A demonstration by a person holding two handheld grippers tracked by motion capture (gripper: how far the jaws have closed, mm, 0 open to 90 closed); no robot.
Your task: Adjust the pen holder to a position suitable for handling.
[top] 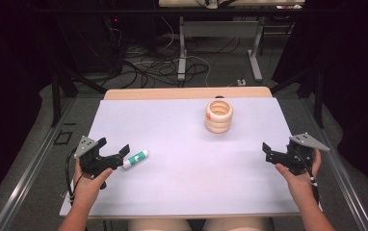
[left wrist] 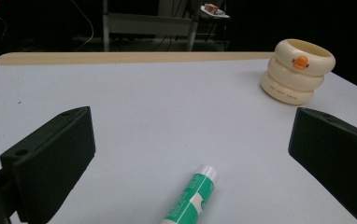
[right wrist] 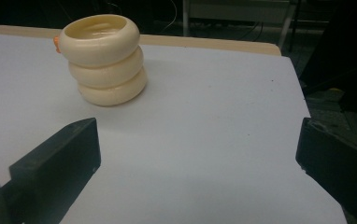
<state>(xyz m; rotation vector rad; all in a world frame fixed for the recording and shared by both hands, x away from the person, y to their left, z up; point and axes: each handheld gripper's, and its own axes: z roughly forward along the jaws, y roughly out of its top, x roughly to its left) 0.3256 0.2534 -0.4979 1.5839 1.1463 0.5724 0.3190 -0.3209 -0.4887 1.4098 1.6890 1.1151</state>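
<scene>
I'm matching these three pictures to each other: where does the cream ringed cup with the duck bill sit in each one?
High view: cream cup, far centre of the white mat, a little right.
Left gripper view: upper right, orange bill facing the camera, beyond the open jaws.
Right gripper view: upper left, bill at its left edge.
Shared landmark: the table's wooden far edge behind the cup.
</scene>
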